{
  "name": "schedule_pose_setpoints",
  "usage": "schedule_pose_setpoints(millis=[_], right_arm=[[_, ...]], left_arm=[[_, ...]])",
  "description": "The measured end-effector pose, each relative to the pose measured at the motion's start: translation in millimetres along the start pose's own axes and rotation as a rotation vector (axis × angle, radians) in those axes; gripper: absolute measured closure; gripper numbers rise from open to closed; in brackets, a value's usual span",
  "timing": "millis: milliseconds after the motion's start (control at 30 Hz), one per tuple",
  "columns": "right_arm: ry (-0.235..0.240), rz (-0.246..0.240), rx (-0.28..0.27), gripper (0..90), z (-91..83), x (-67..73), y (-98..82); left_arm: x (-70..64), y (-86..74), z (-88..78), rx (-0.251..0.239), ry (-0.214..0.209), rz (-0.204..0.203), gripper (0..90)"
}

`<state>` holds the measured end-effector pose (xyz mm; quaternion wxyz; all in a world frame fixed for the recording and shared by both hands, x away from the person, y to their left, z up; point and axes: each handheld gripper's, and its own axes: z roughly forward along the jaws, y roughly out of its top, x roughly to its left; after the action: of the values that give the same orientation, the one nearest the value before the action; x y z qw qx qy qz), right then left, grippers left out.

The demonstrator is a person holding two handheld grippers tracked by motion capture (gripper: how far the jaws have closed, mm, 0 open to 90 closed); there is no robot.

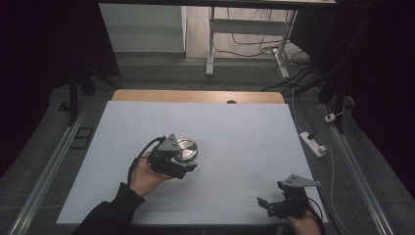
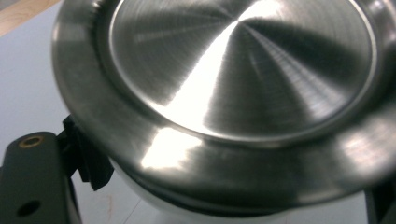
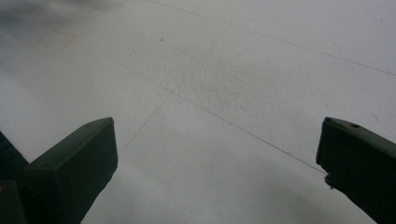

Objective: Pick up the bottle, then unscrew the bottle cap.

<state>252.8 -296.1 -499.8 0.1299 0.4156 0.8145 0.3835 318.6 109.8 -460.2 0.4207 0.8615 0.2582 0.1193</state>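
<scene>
Two grippers on the pale blue table mat (image 1: 235, 132): the left gripper (image 1: 188, 164) is pinched tight on the rim of a round brushed-steel lid (image 1: 186, 149), holding it left of the mat's middle. Right gripper (image 1: 274, 204) sits near the front right edge, jaws spread wide, nothing between them.

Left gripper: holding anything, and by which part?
Yes. The left gripper is shut on the round steel lid, gripping its outer rim at the near edge. The right gripper is open, holding nothing.
</scene>
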Motion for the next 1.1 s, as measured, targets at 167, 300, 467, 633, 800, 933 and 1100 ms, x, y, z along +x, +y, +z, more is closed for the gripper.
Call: schedule_pose_setpoints(millis=[167, 300, 467, 633, 800, 933, 1100], right_arm=[[0.001, -0.002, 0.001, 0.0, 0.1, 0.2, 0.0], [0.001, -0.003, 0.001, 0.0, 0.1, 0.2, 0.0], [-0.001, -0.005, 0.000, 0.0, 0.0, 0.3, -0.1], [-0.016, -0.019, -0.013, 0.0, -1.1, 2.3, 0.4], [-0.014, -0.016, -0.037, 0.0, -3.4, 3.9, 2.7], [0.003, -0.026, -0.032, 0.0, -2.0, 5.8, 3.7], [0.030, -0.042, -0.053, 0.0, -1.9, 10.8, 8.8]], left_arm=[[-5.4, 6.8, 5.4, -0.003, -0.017, 0.019, 15.3], [-9.6, 10.8, 9.3, -0.007, -0.030, 0.033, 15.3], [-11.5, 11.2, 12.4, -0.007, -0.036, 0.032, 15.3], [-11.2, 9.2, 13.6, -0.003, -0.036, 0.030, 15.3], [-12.6, 8.6, 13.2, -0.008, -0.037, 0.026, 15.3], [-13.2, 8.1, 12.4, -0.009, -0.040, 0.026, 15.3], [-12.7, 6.7, 12.7, -0.015, -0.051, 0.013, 15.4]])
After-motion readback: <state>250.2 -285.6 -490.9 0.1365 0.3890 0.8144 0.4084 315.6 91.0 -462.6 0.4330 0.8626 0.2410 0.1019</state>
